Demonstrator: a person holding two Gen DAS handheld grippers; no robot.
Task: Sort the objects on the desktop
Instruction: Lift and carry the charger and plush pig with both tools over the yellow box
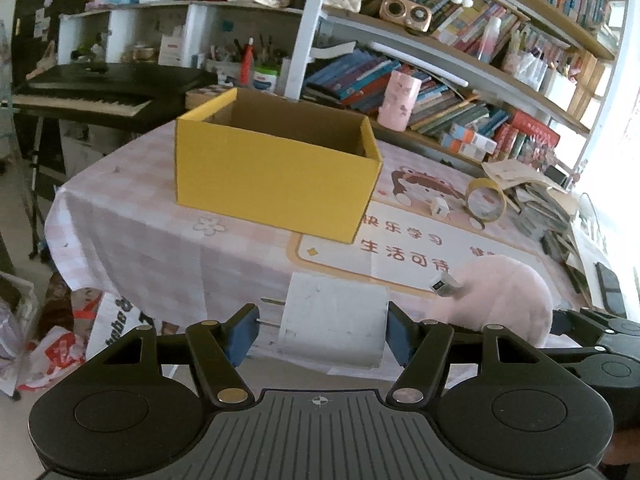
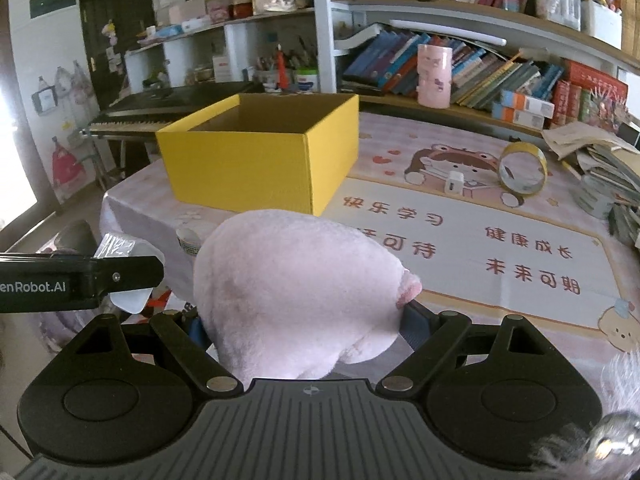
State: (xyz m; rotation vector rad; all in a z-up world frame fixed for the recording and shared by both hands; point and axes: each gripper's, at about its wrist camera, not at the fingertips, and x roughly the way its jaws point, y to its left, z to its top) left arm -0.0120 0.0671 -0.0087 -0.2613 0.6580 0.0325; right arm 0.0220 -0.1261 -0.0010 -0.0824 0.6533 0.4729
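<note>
Both hands are carrying things toward the open yellow cardboard box (image 1: pixel 276 176) that sits on the pink checked tablecloth (image 1: pixel 132 240), so the step in hand looks like bringing two things over to drop them in. The left gripper (image 1: pixel 320 332) is squeezed onto a flat white block with two metal prongs (image 1: pixel 334 320); it looks like a plug. The block lies sideways between the blue pads, its long side running from one pad to the other, and the prongs stick out to the left. The right gripper (image 2: pixel 304 328) is spread wide around a soft pink plush toy (image 2: pixel 292 288). The toy's long side points away from the gripper toward the box, and a small pink nub sticks out on its right. Both things are up in the air, near the front edge of the table, not yet over the box. Next, each hand probably needs to reach above the open top before letting go. A small white cube charger (image 2: pixel 454 182) and a yellow tape roll (image 2: pixel 522 168) wait on the table.
</note>
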